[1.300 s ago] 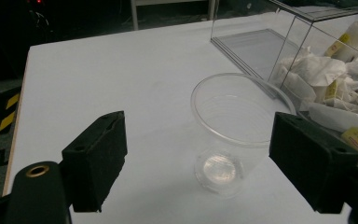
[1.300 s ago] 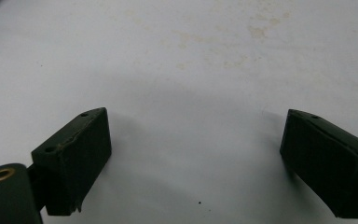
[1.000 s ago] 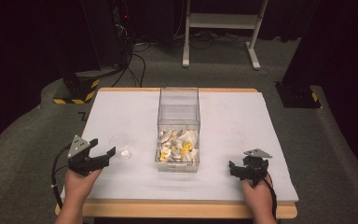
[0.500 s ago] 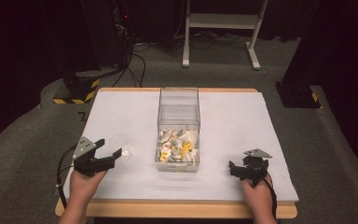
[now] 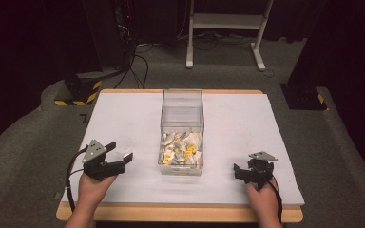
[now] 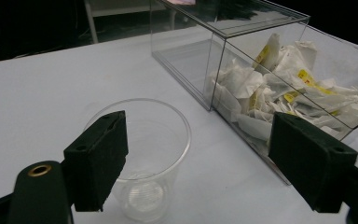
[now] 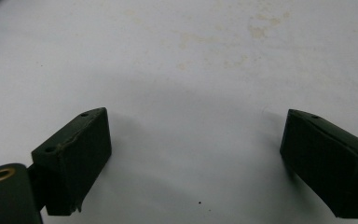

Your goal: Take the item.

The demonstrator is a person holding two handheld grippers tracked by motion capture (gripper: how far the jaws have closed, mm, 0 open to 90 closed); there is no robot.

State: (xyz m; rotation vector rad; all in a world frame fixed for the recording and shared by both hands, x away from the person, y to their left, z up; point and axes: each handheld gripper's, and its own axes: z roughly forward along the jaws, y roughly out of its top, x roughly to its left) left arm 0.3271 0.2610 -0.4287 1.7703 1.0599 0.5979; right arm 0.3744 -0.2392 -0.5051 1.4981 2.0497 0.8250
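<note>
- High view: a person's left gripper [image 5: 119, 160] hovers over the white table [image 5: 123, 118], jaws spread, just short of a clear plastic cup [image 5: 122, 145] that stands upright left of a clear plastic box [image 5: 182, 114]. White and yellow sachets [image 5: 180, 148] lie heaped in the box's near end. The right gripper [image 5: 240, 172] rests near the table's front right corner, well apart from the box. Beyond the table stand cables [image 5: 140, 64], a white frame [image 5: 228, 21] and yellow-black striped bases [image 5: 81, 90].
- Left gripper view: the cup [image 6: 142, 154] sits partly behind the left pad, not clasped; the jaws are wide apart and hold nothing. The box [image 6: 242, 56] stands just beside the cup on the right, its wall close to the other pad.
- Right gripper view: the jaws gape over bare, faintly stained tabletop [image 7: 191, 70], gripping nothing.
</note>
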